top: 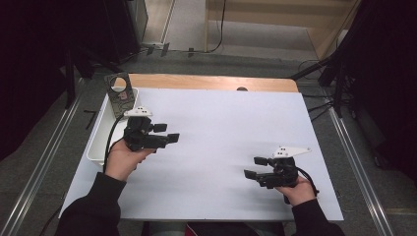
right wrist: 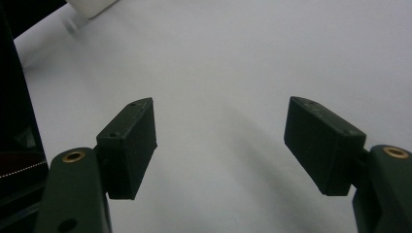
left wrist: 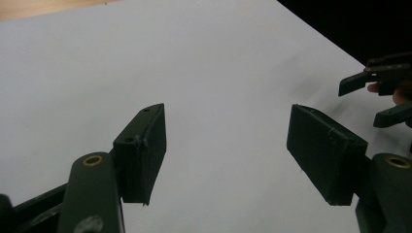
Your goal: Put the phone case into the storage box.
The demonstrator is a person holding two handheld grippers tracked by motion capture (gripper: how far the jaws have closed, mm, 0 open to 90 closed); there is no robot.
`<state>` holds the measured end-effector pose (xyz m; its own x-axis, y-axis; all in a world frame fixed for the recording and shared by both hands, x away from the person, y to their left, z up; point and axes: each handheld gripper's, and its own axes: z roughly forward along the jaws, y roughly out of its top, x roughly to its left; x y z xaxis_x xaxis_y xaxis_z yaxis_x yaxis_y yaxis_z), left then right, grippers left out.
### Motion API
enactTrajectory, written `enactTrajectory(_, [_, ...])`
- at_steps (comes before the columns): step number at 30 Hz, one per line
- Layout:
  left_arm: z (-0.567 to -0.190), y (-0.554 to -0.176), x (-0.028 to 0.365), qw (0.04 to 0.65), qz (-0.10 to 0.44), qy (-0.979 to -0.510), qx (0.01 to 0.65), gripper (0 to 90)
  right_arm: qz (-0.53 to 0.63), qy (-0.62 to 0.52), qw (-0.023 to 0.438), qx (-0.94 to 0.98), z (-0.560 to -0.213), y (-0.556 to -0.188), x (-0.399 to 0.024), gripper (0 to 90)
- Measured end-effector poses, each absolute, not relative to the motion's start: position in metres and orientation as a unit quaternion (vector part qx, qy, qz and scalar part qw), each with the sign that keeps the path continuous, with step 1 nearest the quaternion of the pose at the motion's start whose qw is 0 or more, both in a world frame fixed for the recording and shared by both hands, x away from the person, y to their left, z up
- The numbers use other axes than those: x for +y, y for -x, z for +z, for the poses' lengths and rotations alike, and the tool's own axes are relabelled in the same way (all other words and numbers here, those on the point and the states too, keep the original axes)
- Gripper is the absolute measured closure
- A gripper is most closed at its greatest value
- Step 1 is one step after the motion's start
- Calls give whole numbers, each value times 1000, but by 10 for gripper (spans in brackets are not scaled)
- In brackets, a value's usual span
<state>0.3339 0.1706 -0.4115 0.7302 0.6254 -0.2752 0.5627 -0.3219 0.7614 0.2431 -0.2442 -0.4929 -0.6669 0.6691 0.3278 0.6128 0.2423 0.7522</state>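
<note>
My left gripper [top: 169, 132] is held over the left part of the white table sheet [top: 221, 128], pointing right. Its jaws stand wide apart with nothing between them, as the left gripper view [left wrist: 226, 145] confirms. My right gripper [top: 253, 167] hovers near the front right of the sheet and points left. It is open too, with bare white sheet between its jaws in the right gripper view [right wrist: 221, 145]. In the left gripper view the right gripper [left wrist: 379, 92] appears far off at the upper right, its two fingers apart.
A white bin [top: 98, 142] sits along the table's left edge, its corner also in the right gripper view [right wrist: 90, 7]. A grey metal plate with a round hole [top: 119, 93] stands in the bin's far end. A wooden strip [top: 206, 81] runs along the far edge.
</note>
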Motion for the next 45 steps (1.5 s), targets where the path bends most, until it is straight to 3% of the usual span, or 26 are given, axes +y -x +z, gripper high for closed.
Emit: enactTrajectory(45, [-477,-280,183,445,29,-836,321,303,461,-402,29,791,-493,-241,-243,263])
